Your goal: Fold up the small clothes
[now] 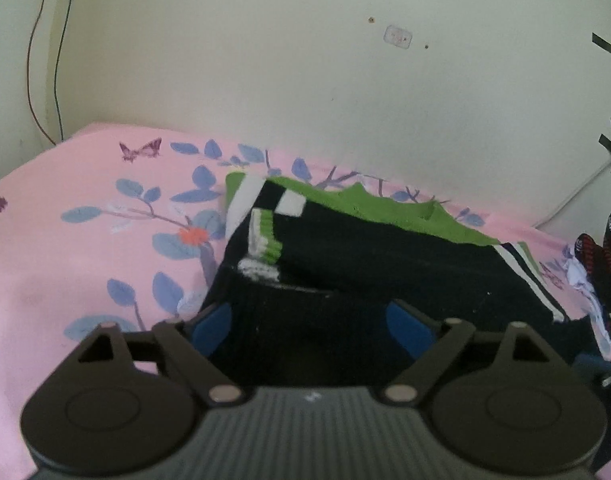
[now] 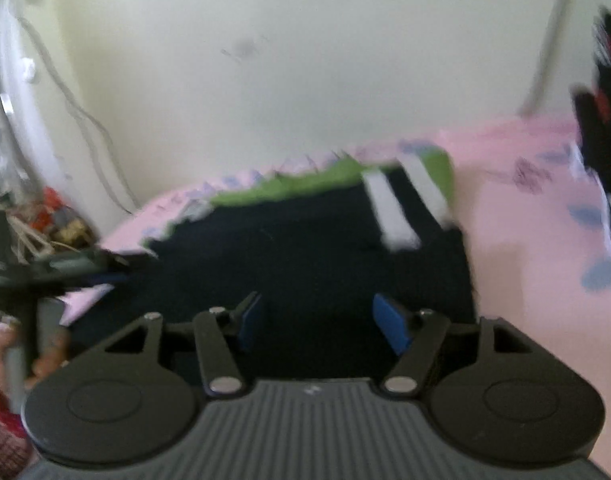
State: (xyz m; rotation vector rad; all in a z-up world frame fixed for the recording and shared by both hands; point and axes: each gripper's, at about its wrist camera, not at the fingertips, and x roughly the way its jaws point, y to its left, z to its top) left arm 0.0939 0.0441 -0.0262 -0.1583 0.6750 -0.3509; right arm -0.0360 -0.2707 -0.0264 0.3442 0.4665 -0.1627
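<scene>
A small navy knit sweater [image 1: 385,264] with green and white stripes lies partly folded on the pink flowered bedsheet [image 1: 65,264], one striped cuff [image 1: 265,240] turned up on top. My left gripper [image 1: 310,326] stands open over its near edge, and dark cloth fills the gap between the blue pads [image 1: 211,326] without being pinched. In the blurred right wrist view the same sweater [image 2: 305,240] lies ahead. My right gripper [image 2: 321,320] is open above its near part. The left gripper [image 2: 65,268] and the hand [image 2: 45,360] holding it show at the left.
A heap of dark, red and white clothes [image 1: 597,264] sits at the sheet's right end. A pale wall [image 1: 305,80] rises just behind the bed, with hanging cables [image 1: 57,80] at left. Cluttered items [image 2: 53,216] lie beyond the bed's left corner.
</scene>
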